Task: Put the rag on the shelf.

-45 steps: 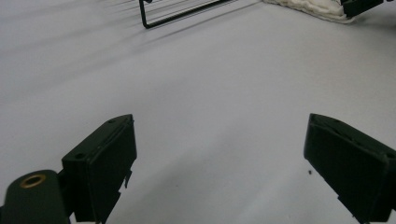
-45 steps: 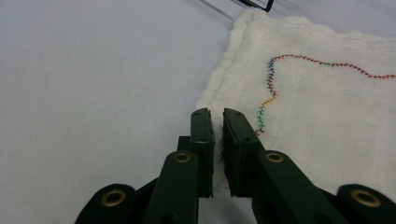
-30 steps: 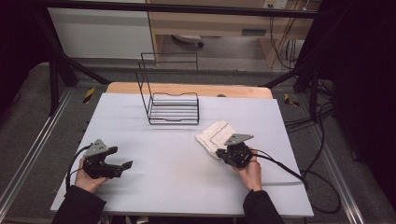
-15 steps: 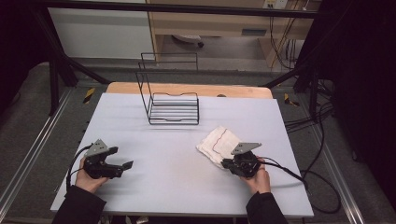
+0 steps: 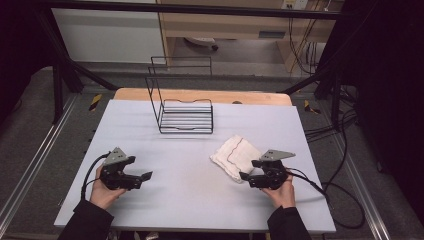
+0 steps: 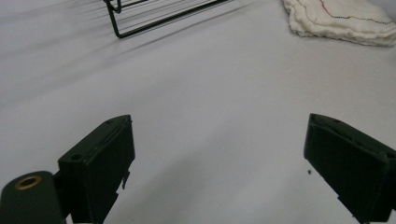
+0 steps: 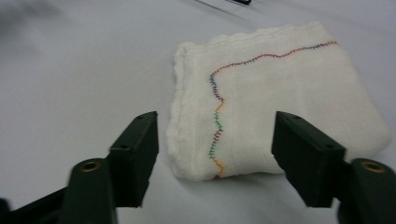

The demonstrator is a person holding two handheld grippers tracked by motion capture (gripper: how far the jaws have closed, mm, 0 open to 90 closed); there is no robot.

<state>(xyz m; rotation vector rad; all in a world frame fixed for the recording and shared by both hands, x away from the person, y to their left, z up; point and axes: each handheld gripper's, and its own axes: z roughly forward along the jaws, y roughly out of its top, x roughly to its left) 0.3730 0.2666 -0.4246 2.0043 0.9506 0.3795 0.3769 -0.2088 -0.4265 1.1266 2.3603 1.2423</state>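
We are looking at a lab or test rig rather than a home. The pale grey surface sits inside a frame of black metal beams, with aluminium rails running along the floor on both sides. Yellow-and-black hazard tape marks the feet of the frame. Loose black cables trail over grey carpet to the right, and more hang near a wall socket at the back. Behind the rig we see a wooden desk and a white panel. The few things laid out look staged: a wire rack and a folded cloth.
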